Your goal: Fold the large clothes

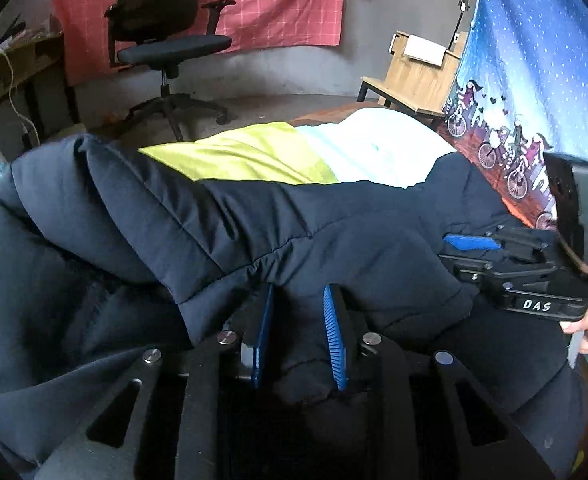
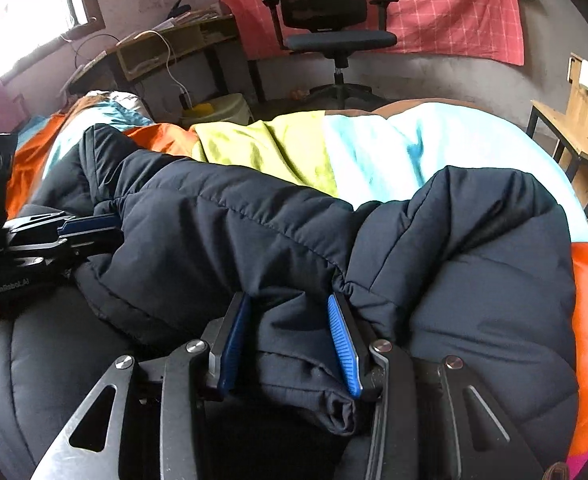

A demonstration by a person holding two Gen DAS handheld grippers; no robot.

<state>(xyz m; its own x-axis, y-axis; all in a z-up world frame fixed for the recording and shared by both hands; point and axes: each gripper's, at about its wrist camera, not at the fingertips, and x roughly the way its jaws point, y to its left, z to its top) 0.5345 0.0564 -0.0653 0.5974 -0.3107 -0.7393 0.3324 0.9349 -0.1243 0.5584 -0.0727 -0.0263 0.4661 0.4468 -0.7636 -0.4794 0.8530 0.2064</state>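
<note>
A single dark padded jacket (image 2: pixel 254 232) sprawls across a bed (image 2: pixel 453 140) covered in one patchwork spread of orange, lime and pale blue, its long axis running side to side in front of both hands, with one sleeve trailing away toward the far left in the right wrist view. The fold now in hand turns on that layout: the bulk of the jacket lies directly ahead of and below both tools, so the held edge would have to be carried forward over the body of the garment. Two grippers work it, side by side and pointing steeply down. The right gripper (image 2: pixel 290 336) has a thick bunched roll of jacket fabric clamped between its blue pads, gripping near the garment's middle. The left gripper (image 1: pixel 297 328) sits just to its left, nearer the sleeve end; fabric fills the gap between its pads and it appears to be pinching it, though the dark cloth makes the contact hard to confirm. Behind the bed stand one black office chair (image 2: pixel 333 12) and one red checked cloth (image 2: pixel 453 4) hung on the wall.
</note>
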